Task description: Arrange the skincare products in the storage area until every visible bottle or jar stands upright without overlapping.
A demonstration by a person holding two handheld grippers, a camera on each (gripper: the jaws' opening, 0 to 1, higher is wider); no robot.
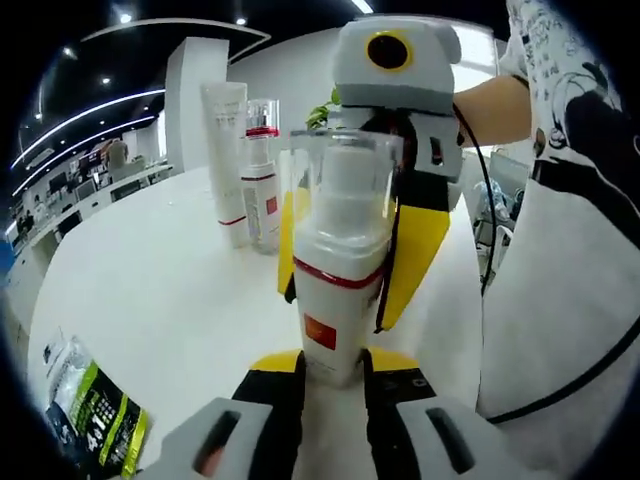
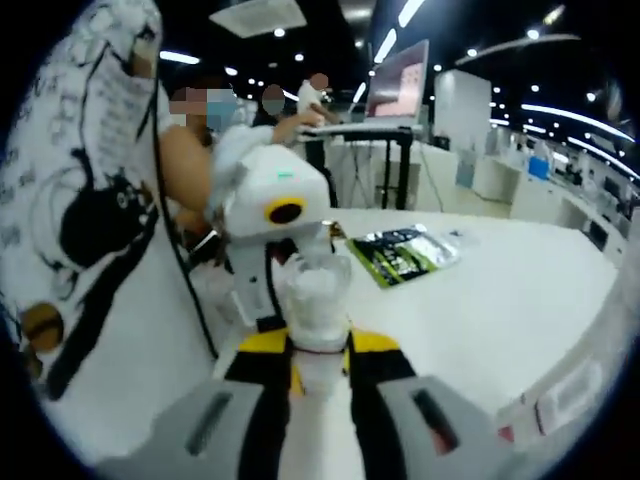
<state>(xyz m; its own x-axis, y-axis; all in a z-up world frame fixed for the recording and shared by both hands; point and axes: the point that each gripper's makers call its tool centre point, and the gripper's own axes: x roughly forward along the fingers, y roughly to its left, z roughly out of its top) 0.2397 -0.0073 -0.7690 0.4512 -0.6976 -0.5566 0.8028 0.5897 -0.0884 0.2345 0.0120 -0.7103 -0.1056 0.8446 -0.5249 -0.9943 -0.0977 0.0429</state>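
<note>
Both pairs of my fingers are closed on one pump bottle (image 1: 335, 300) at frame centre: my left gripper (image 1: 333, 375) pinches its base from below, and my right gripper (image 1: 345, 265) clasps its body from the far side; in the right gripper view those yellow fingers (image 2: 372, 345) squeeze the clear cap. My worry, biggest first: the white table (image 1: 160, 300) is slick, so letting go unevenly could tip the bottle. Swinging it toward the upper-left could knock the tall white tube (image 1: 227, 160) and the red-capped bottle (image 1: 262, 180) standing just beside it. Smaller still, the green-and-black packet (image 1: 95, 415) at lower left could snag.
</note>
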